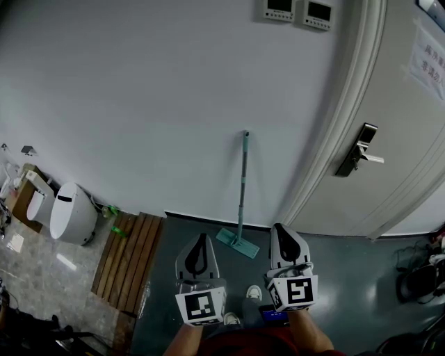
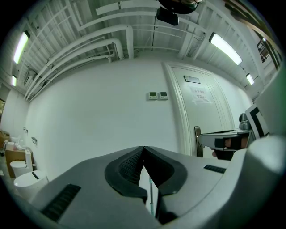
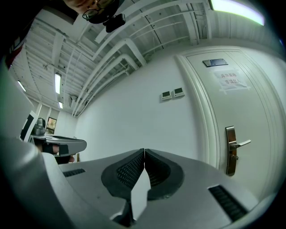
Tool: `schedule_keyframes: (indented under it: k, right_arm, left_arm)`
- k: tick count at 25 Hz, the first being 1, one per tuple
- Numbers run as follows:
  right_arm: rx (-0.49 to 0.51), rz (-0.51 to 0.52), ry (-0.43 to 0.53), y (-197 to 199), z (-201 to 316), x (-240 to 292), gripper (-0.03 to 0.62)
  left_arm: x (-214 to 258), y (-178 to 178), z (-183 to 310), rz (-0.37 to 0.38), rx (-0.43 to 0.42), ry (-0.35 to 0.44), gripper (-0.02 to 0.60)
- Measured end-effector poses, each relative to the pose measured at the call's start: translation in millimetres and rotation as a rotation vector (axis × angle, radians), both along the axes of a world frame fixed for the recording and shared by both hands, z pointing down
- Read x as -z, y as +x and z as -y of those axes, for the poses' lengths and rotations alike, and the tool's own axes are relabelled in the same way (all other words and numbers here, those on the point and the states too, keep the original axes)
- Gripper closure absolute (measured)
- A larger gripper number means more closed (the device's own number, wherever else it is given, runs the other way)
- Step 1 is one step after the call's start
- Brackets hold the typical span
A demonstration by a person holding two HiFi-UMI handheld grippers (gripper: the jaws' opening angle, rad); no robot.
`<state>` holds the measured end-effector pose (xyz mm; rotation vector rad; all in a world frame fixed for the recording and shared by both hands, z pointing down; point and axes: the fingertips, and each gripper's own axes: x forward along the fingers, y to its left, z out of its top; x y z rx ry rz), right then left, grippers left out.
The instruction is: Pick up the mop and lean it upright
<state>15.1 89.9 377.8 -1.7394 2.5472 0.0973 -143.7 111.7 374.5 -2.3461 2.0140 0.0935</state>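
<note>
Leaning upright against the wall (image 1: 174, 104), the mop (image 1: 241, 191) looks already placed, with left gripper (image 1: 201, 240) and right gripper (image 1: 279, 229) both closed on nothing.

A plain institutional interior, more a workplace or test hall than a home. Overhead, bare white beams and pipes (image 2: 105, 47) run under an open ceiling lit by long tube lights (image 2: 225, 48). A blank white wall (image 1: 139, 104) carries two small control panels (image 1: 299, 10) beside a white door (image 1: 400, 160) with a lever handle (image 1: 361, 149) and a paper notice (image 1: 427, 59). A white toilet (image 1: 71, 215) stands near a wooden slat platform (image 1: 128, 261) at the edge of the grey floor (image 1: 334, 278).
</note>
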Motion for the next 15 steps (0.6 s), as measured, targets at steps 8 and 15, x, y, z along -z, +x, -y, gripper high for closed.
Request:
schedule_keyframes:
  k: [8, 15]
  right_arm:
    - [-0.006, 0.023, -0.002, 6.4, 45.7, -4.9, 0.576]
    - [-0.005, 0.047, 0.015, 25.1, 104.5, 4.7, 0.576]
  left_arm:
    - [-1.8, 9.7, 43.0, 0.018, -0.014, 0.004, 0.568]
    - [10.2, 30.1, 102.2, 0.039, -0.028, 0.019, 0.568]
